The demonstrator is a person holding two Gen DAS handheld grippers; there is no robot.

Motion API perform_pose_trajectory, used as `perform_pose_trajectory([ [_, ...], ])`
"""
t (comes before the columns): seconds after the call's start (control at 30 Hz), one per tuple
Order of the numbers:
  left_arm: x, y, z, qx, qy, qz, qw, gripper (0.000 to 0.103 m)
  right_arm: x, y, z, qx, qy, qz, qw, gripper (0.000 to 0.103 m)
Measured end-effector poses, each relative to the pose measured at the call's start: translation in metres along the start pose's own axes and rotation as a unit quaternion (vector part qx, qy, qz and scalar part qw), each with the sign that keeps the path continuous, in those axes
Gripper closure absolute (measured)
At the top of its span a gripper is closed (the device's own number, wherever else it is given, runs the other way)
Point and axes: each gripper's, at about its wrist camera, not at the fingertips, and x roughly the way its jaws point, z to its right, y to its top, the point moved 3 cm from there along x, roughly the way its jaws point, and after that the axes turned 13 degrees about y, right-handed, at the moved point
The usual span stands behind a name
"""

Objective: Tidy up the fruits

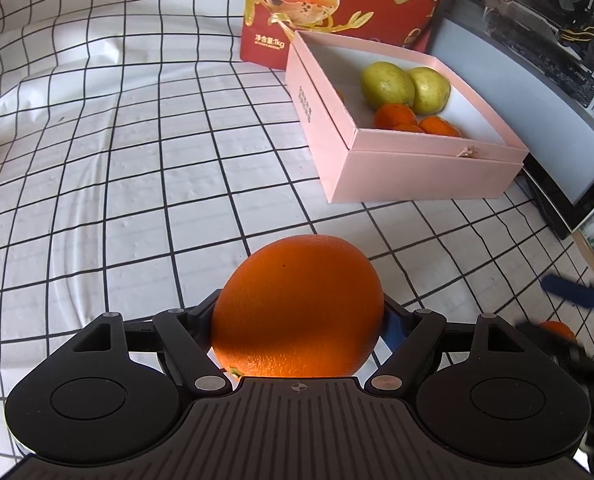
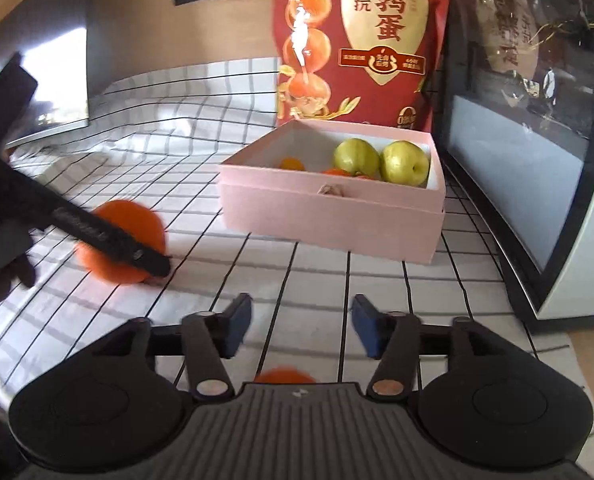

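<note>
My left gripper [image 1: 299, 312] is shut on a large orange [image 1: 297, 308] and holds it over the checked cloth; the same orange [image 2: 123, 242] shows blurred in the right wrist view with the left gripper across it. A pink box [image 1: 417, 168] stands ahead to the right, holding two green fruits [image 1: 387, 84] and small oranges [image 1: 395, 115]. The box also shows in the right wrist view [image 2: 329, 216]. My right gripper [image 2: 301, 326] is open and empty. A small orange [image 2: 284, 376] lies just under it, also visible in the left wrist view [image 1: 557, 330].
A red snack bag [image 2: 361, 40] stands behind the box. A dark-framed glass appliance [image 2: 537, 160] stands right of the box. A white checked cloth [image 1: 117, 160] covers the table.
</note>
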Motion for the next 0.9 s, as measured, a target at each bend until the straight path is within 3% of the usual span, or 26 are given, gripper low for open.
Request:
perform_pose_trajectory([
  [0.2,0.001,0.001,0.0,-0.001,-0.001,0.001,1.0,0.021,-0.011,-0.02,-0.002,0.019,0.003,-0.03,0.999,0.046],
  [0.3,0.001,0.001,0.0,-0.001,-0.001,0.001,1.0,0.021,-0.013,-0.022,-0.007,0.015,0.005,-0.033,0.999,0.06],
  [0.77,-0.001,-0.003,0.0,-0.012,0.003,0.015,0.9998,0.021,0.029,0.007,-0.004,0.014,-0.016,-0.033,0.999,0.061],
  [0.9,-0.01,0.002,-0.001,-0.035,-0.029,0.03,0.9985,0.021,0.036,0.02,0.0,0.022,-0.017,-0.02,0.999,0.061],
])
